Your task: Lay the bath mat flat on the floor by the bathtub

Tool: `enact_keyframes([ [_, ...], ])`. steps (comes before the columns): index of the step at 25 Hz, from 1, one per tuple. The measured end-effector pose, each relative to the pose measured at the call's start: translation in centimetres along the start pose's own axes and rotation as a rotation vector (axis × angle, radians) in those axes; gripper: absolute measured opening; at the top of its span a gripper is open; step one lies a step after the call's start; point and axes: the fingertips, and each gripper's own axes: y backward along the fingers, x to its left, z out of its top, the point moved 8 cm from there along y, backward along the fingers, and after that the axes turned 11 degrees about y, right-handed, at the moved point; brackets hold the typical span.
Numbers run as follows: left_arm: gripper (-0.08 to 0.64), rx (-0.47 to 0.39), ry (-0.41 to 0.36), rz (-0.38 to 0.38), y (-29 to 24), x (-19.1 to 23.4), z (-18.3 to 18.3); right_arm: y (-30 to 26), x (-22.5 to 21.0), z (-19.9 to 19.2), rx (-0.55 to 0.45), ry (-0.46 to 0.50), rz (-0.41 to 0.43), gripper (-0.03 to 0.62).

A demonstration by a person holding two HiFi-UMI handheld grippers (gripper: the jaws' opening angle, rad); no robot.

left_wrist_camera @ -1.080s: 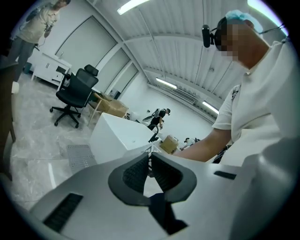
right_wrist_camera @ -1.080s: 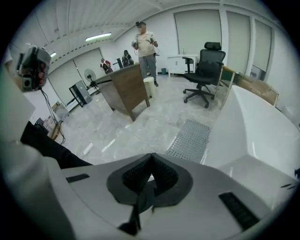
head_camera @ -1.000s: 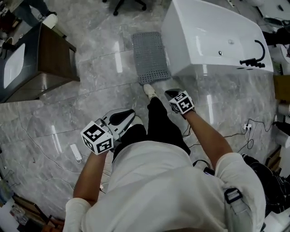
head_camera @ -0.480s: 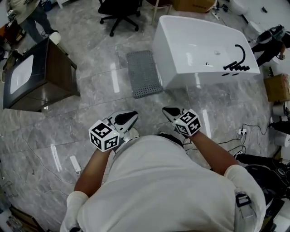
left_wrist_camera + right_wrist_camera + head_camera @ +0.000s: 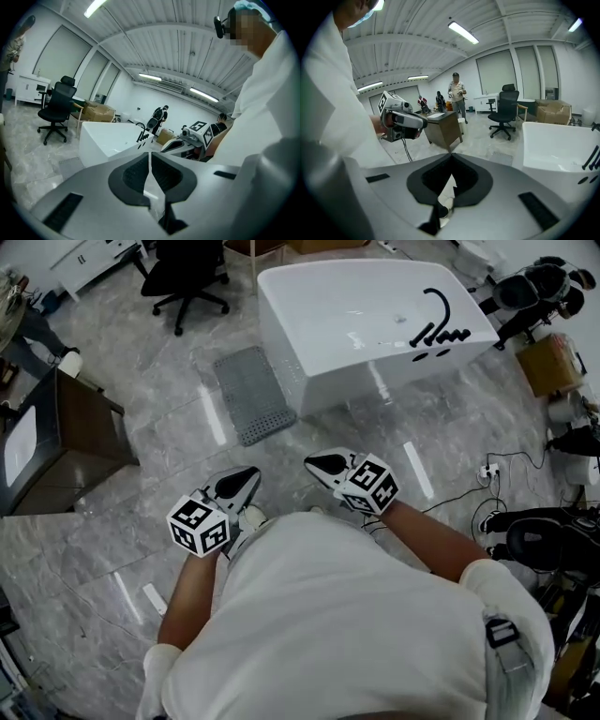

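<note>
**A:** What do your two gripper views give you that the head view does not?

**B:** The jaws. In the left gripper view, your left gripper (image 5: 149, 154) has its jaws pressed together with nothing between them. The right gripper view shows your right gripper (image 5: 451, 155) the same way, closed and empty. Those views also show the room at standing height: a ribbed white ceiling (image 5: 440, 44) with strip lights (image 5: 463, 32), a person (image 5: 457, 96) standing behind a brown cabinet (image 5: 445, 127), and a black office chair (image 5: 505, 110).

**A:** And from your head?

**B:** You get the layout from above. The grey bath mat (image 5: 251, 395) lies flat on the floor (image 5: 141, 493). Its long edge is just beside the wall of the white bathtub (image 5: 370, 320) farthest from the black tap (image 5: 439, 334).

**A:** Where is it from your grippers?

**B:** It is ahead of both and well apart from them. You hold them side by side in front of your body, tips pointing roughly toward the mat and tub, touching nothing.

**A:** The surface?

**B:** Glossy grey marble tile streaked with reflected light. A white power strip (image 5: 487, 472) lies on it to your right.
</note>
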Motion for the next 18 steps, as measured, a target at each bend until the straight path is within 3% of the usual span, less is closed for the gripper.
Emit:
enact_keyframes([
  [5,0.031,-0.007,-0.038,0.032,-3.9,-4.2,-0.6,4.8,-0.8,-3.0,-0.037,0.007,-0.007,0.009],
  [11,0.031,-0.030,-0.008,0.092,-5.3,-6.7,-2.5,7.8,-1.8,-6.3,-0.052,0.003,0.014,0.008],
  [18,0.031,-0.012,0.011,0.124,-6.3,-9.0,-4.1,9.6,-2.1,-6.5,-0.097,0.017,0.034,0.008],
])
